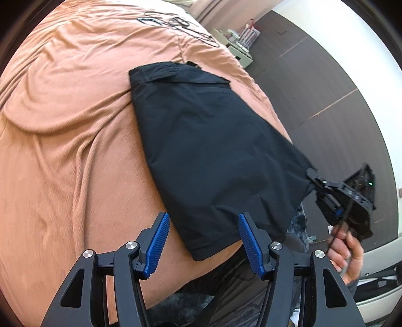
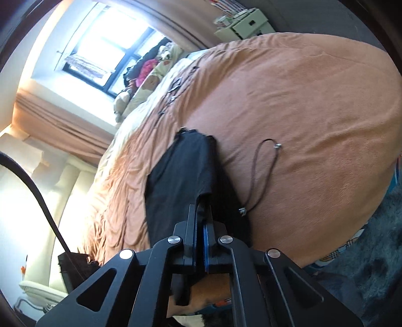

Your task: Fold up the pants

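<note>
A pair of black pants [image 1: 208,140], already folded into a long flat panel, lay on a bed covered with a wrinkled orange-brown bedspread [image 1: 65,130]. The pants ran along the bed's near-right edge, waistband end toward the far side, hem end overhanging the near edge.

The left gripper [image 1: 203,245] hovered over that near edge with its blue-padded fingers [image 1: 157,245] standing well apart, about half spread. The hem corner of the pants lay between and beyond them, but the pads pressed on nothing.

The right gripper [image 2: 199,221] was closed, its fingers [image 2: 192,226] drawn tight together on a fold of the black fabric at the pants' edge near the bed's side; the cloth rose in a small peak from the pinch. In the left wrist view this gripper [image 1: 317,182] showed at the right corner of the pants, held by a hand [image 1: 348,249].

A thin dark cord [image 2: 258,173] with small metal ends lay looped on the bedspread just beside the pants. At the far end of the bed sat pillows and soft toys [image 2: 150,73] below a bright window [image 2: 108,50]. A pale cabinet [image 2: 242,24] stood beyond the bed's far corner.
</note>
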`<action>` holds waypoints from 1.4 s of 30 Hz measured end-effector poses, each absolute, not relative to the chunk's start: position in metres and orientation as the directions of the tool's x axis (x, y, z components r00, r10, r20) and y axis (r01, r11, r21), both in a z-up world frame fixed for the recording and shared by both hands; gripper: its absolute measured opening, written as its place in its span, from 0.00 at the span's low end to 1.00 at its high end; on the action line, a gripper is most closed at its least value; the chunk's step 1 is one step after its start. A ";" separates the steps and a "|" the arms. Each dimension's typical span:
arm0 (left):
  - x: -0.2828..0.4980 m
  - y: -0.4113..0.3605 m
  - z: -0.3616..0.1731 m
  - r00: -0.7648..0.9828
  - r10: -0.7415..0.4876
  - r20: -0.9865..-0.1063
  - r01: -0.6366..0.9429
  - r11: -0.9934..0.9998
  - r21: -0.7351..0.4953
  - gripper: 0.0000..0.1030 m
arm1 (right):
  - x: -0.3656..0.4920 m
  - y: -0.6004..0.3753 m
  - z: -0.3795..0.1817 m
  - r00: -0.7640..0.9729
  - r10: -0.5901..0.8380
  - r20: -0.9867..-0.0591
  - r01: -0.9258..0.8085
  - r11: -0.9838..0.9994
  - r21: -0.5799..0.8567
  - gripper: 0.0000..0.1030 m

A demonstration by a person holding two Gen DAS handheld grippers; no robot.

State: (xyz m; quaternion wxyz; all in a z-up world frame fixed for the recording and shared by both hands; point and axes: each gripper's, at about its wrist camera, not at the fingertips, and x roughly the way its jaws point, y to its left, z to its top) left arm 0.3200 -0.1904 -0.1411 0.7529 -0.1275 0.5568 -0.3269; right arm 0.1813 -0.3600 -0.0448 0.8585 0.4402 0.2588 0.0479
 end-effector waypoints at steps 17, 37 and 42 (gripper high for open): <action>0.322 -0.184 -0.169 0.167 -0.606 -0.778 0.276 0.786 -0.553 0.58 | 0.153 -0.346 -0.081 0.810 0.351 -0.470 0.205 0.581 0.787 0.00; 0.350 -0.200 -0.189 0.162 -0.661 -0.733 0.205 0.749 -0.630 0.58 | 0.138 -0.363 -0.038 0.797 0.291 -0.529 0.172 0.731 0.661 0.19; 0.357 -0.208 -0.193 0.161 -0.673 -0.722 0.191 0.738 -0.647 0.58 | 0.147 -0.367 -0.028 0.810 0.263 -0.524 0.165 0.756 0.633 0.46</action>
